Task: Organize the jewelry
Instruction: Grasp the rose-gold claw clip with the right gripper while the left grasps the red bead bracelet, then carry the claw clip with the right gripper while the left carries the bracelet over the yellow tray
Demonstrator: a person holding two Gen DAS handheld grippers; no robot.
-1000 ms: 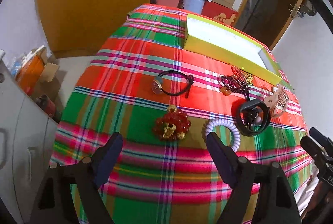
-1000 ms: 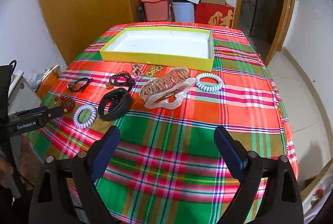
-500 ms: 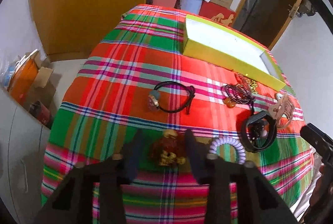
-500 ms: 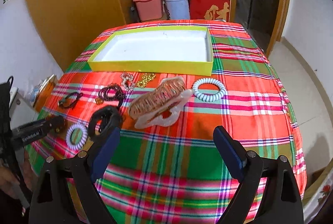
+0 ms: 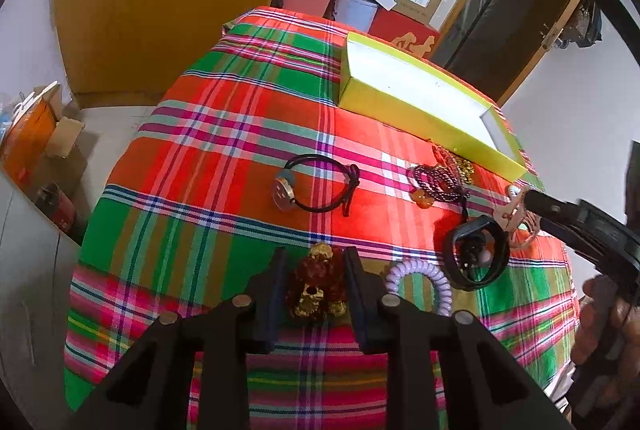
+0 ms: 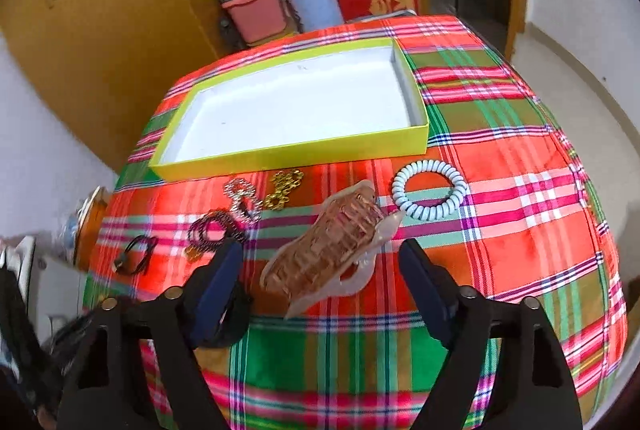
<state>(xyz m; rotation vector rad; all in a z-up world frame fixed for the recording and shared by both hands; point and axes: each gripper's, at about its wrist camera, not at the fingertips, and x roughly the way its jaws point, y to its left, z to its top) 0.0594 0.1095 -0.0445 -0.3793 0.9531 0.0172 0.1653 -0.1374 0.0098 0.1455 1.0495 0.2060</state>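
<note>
My left gripper [image 5: 316, 262] is shut on a red and gold beaded brooch [image 5: 318, 286] at the near edge of the plaid table. A lilac coil hair tie [image 5: 420, 282], a black bangle [image 5: 476, 258] and a black cord tie with a charm [image 5: 316, 186] lie around it. My right gripper [image 6: 320, 266] is open around the large pink hair claw [image 6: 332, 250], fingers apart from it. A pale blue coil hair tie [image 6: 430, 190], gold chain [image 6: 284, 188], silver brooch [image 6: 242, 192] and dark bead bracelet [image 6: 214, 230] lie before the empty yellow tray [image 6: 288, 146].
The tray also shows in the left wrist view [image 5: 424, 126] at the far right of the table. Boxes and a pink bin [image 6: 260, 14] stand behind the table beside a wooden wardrobe [image 6: 100, 10]. The right gripper's body [image 5: 580, 226] reaches in from the right.
My left gripper has moved forward and closed on the red and gold brooch. My right gripper has moved forward and down so its open fingers flank the pink hair claw.
</note>
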